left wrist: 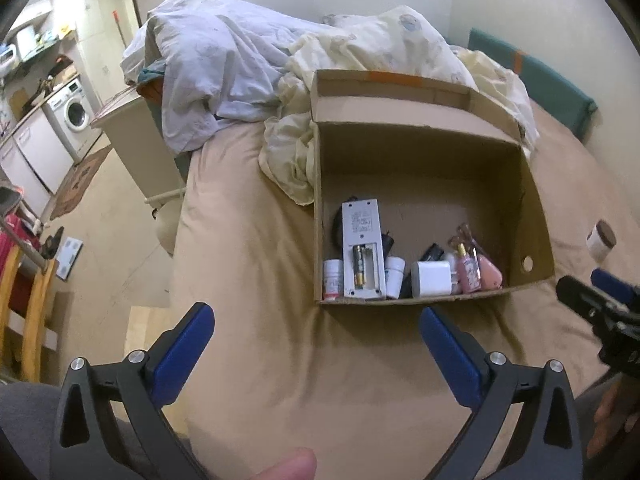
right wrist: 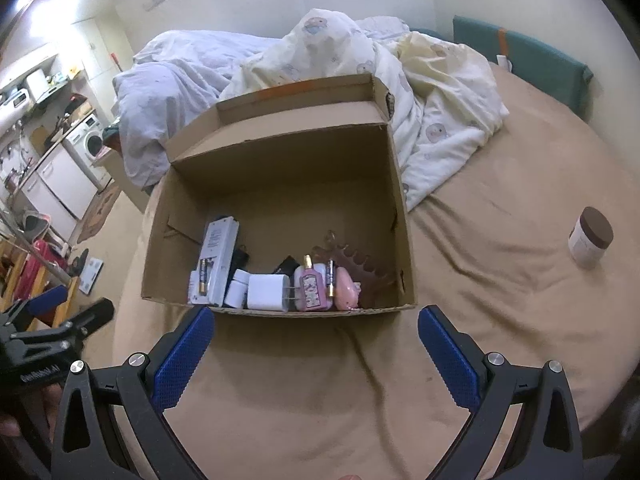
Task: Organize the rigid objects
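Corrugated cardboard forms the open box (right wrist: pixel 280 184) on the tan sheet (right wrist: pixel 320 380); along its near wall lie a white remote (right wrist: pixel 218 264) with batteries showing, a blocky charger (right wrist: pixel 267 292), a pink bottle (right wrist: pixel 312 288) and small white tubs. Both the left gripper (left wrist: pixel 316 340) and right gripper (right wrist: pixel 316 340) hang before it, ribbed blue pads spread wide, nothing between. A round brown-lidded jar (right wrist: pixel 591 242) stands apart on the sheet

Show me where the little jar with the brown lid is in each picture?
Left wrist view: the jar with the brown lid stands on the tan sheet at the far right edge, right of the cardboard box.
Right wrist view: the jar stands on the sheet, right of the box.
Shared landmark: the cardboard box.
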Demonstrator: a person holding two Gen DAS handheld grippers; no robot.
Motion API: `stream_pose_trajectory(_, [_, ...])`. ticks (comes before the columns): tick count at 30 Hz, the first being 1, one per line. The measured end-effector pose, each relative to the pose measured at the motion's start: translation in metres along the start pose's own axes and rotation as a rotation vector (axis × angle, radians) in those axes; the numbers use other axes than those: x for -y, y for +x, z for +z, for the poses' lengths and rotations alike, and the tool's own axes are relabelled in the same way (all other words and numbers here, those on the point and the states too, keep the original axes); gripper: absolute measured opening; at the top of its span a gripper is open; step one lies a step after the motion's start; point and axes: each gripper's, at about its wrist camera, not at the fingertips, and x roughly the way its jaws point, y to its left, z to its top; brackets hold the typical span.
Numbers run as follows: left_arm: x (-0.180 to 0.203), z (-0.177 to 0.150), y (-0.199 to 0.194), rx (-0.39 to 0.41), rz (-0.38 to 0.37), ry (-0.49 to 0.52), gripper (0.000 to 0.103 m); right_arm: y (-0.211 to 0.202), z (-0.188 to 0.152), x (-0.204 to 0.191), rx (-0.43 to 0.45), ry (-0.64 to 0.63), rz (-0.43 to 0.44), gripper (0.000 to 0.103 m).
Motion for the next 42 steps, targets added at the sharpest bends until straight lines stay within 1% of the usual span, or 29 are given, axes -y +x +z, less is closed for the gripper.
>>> stream_pose_trajectory(6, [-0.0005, 0.0010, 0.0008, -0.006, -0.007, -0.008, 0.102, 0.0007, 0.0018, 0.0036, 0.002, 0.020, 0.005, 0.103])
stream_pose_trajectory(23, [-0.0065, 0.0008, 0.0051, -0.028, -0.008, -0.044, 0.102, 0.0005, 0.0018, 0.0022, 0.010, 0.006, -0.004, 0.103])
stream_pose_trajectory(42, [-0.0020, -0.0005, 0.0059, -0.035, -0.015, -0.031, 0.102, 0.0011, 0.0000, -0.0014, 0.011, -0.003, -0.004, 0.103])
